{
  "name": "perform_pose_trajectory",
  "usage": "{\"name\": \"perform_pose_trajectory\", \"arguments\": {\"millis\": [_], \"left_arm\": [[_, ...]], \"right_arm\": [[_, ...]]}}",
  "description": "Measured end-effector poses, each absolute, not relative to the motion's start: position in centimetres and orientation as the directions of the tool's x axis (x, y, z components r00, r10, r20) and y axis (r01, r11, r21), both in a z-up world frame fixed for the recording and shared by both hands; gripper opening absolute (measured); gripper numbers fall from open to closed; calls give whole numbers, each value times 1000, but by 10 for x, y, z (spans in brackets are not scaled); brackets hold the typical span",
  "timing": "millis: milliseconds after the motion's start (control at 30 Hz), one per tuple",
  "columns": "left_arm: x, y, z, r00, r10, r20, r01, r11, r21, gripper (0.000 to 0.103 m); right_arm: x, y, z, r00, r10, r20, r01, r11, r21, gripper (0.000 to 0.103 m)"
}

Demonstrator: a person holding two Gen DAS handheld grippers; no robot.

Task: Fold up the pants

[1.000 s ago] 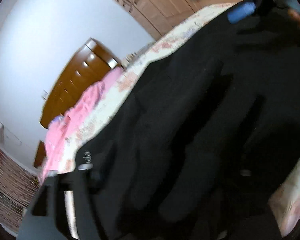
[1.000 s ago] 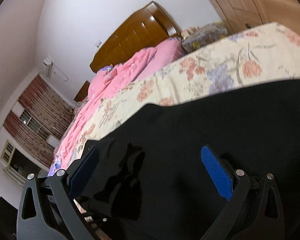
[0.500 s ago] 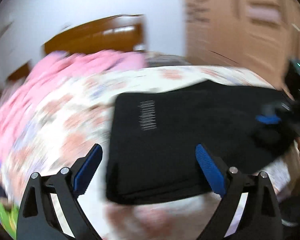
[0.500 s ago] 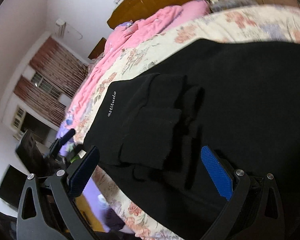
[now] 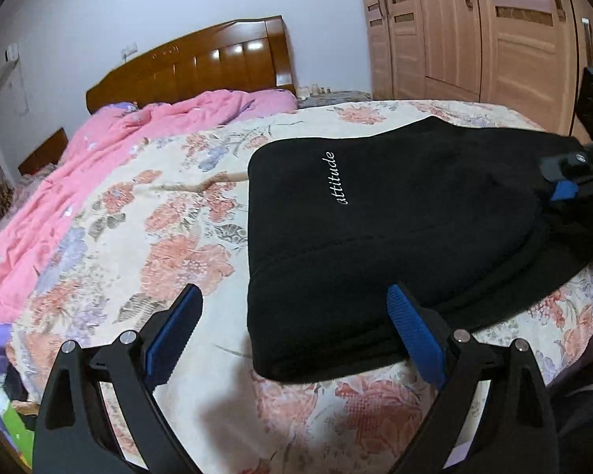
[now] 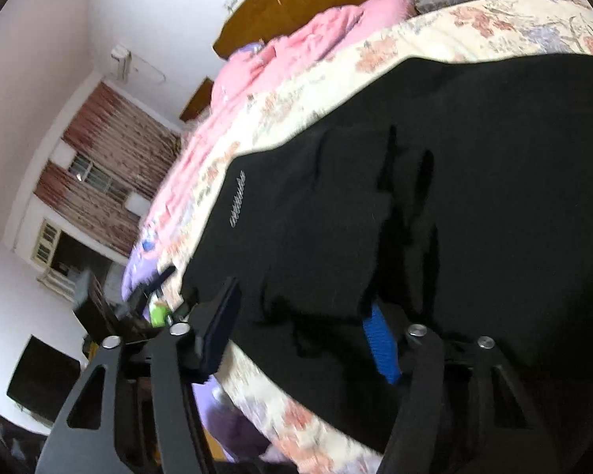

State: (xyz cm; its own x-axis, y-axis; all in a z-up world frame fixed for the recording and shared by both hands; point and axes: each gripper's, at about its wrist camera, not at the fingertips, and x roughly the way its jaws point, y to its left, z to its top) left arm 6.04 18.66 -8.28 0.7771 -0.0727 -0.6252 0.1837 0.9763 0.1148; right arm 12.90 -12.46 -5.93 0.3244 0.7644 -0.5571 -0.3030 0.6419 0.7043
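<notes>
The left gripper is spread wide and empty at 6 o'clock, straddling the near fold of the pants. The right gripper is parted around the hem at 3 o'clock; a grip cannot be confirmed. The stacked layers could slide off the bedspread edge if dragged.

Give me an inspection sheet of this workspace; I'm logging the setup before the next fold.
Surface: floral bedspread on a bed.
Job's things: black pants folded into a flat stack, white lettering on top.
Clutter: pink quilt bunched near the headboard.
Grippers: left tongs open, holding nothing; right tongs open over the pants' edge, blurred.
Cables: nothing seen.
Surroundings: wooden wardrobe, white wall.
</notes>
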Motion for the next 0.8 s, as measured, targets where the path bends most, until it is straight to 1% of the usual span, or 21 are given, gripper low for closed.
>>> {"name": "perform_pose_trajectory", "arguments": {"millis": [33, 67, 133, 200, 267, 333, 400, 467, 500, 567, 600, 633, 667, 700, 733, 767, 800], "left_arm": [[60, 187, -83, 777, -80, -625, 187, 977, 107, 95], [59, 187, -81, 780, -81, -621, 187, 977, 107, 95], [56, 189, -73, 803, -62, -593, 167, 978, 124, 94], [50, 191, -60, 816, -64, -575, 163, 979, 122, 94], [48, 191, -50, 832, -64, -551, 158, 980, 124, 94], [54, 191, -50, 826, -74, -558, 163, 980, 111, 94], [70, 189, -63, 795, -33, -606, 148, 979, 142, 94], [82, 186, -77, 758, -42, -651, 168, 977, 133, 95], [84, 186, -81, 751, -50, -658, 170, 978, 120, 95], [87, 188, -85, 747, -72, -661, 162, 984, 76, 96], [88, 191, -84, 742, -79, -666, 160, 985, 60, 96], [88, 193, -83, 738, -84, -670, 158, 986, 51, 96], [87, 194, -79, 739, -79, -669, 154, 987, 53, 96], [86, 194, -76, 743, -74, -665, 149, 987, 58, 96], [84, 194, -70, 750, -70, -657, 147, 987, 62, 96], [83, 195, -65, 755, -69, -652, 145, 987, 63, 96], [82, 196, -61, 757, -67, -649, 140, 988, 61, 96]], "right_arm": [[132, -121, -60, 320, 764, -560, -306, 643, 703, 43], [135, -116, -61, 319, 757, -571, -302, 652, 695, 29], [130, -114, -61, 344, 749, -567, -305, 660, 687, 10], [119, -113, -49, 376, 739, -559, -341, 672, 658, 10], [103, -108, -27, 415, 729, -545, -414, 685, 600, 9], [96, -109, -22, 439, 709, -551, -423, 705, 570, 9], [95, -113, -35, 425, 692, -584, -394, 722, 569, 9], [100, -121, -58, 407, 660, -632, -350, 751, 559, 9], [103, -125, -74, 374, 675, -636, -323, 737, 594, 9], [106, -131, -82, 360, 708, -607, -283, 703, 652, 9], [107, -131, -80, 352, 708, -612, -289, 704, 649, 9], [108, -129, -76, 347, 696, -629, -308, 717, 625, 18], [108, -129, -72, 341, 692, -636, -320, 721, 614, 33], [109, -131, -69, 337, 683, -647, -320, 730, 604, 45], [109, -136, -64, 338, 678, -653, -324, 735, 595, 80], [106, -139, -59, 356, 676, -645, -333, 737, 589, 96], [102, -145, -50, 396, 670, -628, -348, 743, 572, 96]]}}
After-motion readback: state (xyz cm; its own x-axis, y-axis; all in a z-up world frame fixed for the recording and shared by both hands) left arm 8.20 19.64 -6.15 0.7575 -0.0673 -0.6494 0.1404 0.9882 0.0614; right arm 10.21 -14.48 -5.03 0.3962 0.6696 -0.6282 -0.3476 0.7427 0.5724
